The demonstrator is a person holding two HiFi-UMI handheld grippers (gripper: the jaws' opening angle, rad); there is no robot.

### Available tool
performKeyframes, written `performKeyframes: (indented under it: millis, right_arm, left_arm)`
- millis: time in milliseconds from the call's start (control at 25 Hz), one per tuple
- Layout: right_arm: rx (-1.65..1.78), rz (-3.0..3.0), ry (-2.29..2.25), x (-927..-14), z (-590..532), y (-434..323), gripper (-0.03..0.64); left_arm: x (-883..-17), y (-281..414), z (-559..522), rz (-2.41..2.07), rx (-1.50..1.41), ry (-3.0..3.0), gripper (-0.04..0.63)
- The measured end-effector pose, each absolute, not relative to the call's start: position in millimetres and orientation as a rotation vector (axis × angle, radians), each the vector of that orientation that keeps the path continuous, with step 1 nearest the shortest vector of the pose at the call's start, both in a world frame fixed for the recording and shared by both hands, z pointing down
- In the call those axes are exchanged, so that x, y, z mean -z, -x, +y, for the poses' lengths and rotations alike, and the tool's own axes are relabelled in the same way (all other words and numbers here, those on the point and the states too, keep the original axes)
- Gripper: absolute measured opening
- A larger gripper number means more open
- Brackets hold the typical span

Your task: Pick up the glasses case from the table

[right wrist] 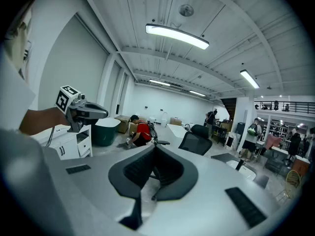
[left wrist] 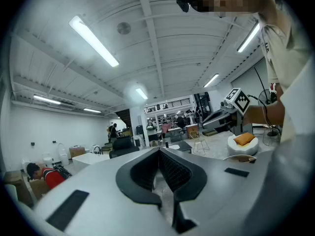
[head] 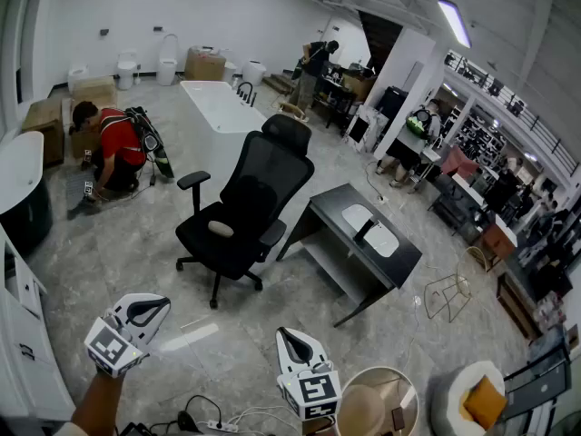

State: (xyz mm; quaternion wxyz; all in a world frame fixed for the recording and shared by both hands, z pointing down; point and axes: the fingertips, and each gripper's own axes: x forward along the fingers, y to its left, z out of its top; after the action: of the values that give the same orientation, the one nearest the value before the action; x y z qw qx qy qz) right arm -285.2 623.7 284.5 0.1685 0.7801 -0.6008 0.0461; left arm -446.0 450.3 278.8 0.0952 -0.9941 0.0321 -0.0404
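A black table stands on the floor to the right of centre, well ahead of both grippers. On it lies a white mat with a small dark item on it, too small to tell for sure as the glasses case. My left gripper is held low at the left with its jaws together and nothing in them. My right gripper is at bottom centre, also shut and empty. The left gripper view shows the closed left gripper aimed across the room; the right gripper view shows the right gripper closed too.
A black office chair stands between me and a white bathtub. A person in red crouches at the left. A cable and power strip lie at my feet, beside a round stool and a white pouf.
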Motion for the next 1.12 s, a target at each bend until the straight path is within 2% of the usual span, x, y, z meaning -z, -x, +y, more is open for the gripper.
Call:
performKeyframes:
  millis: [560, 920, 1120]
  right_arm:
    - [-0.072, -1.798, -2.239, -267, 552, 335, 0.025]
    - [-0.048, -1.876, -2.181, -288, 479, 291, 0.025]
    - [-0.061, -1.972, -2.146, -296, 438, 240, 0.025]
  left_arm:
    - [-271, 497, 410, 0.111, 0.117, 3.059, 0.017]
    - [-295, 500, 366, 0.287, 0.199, 3.007, 0.017]
    - [-296, 477, 342, 0.428, 0.261, 2.96, 0.017]
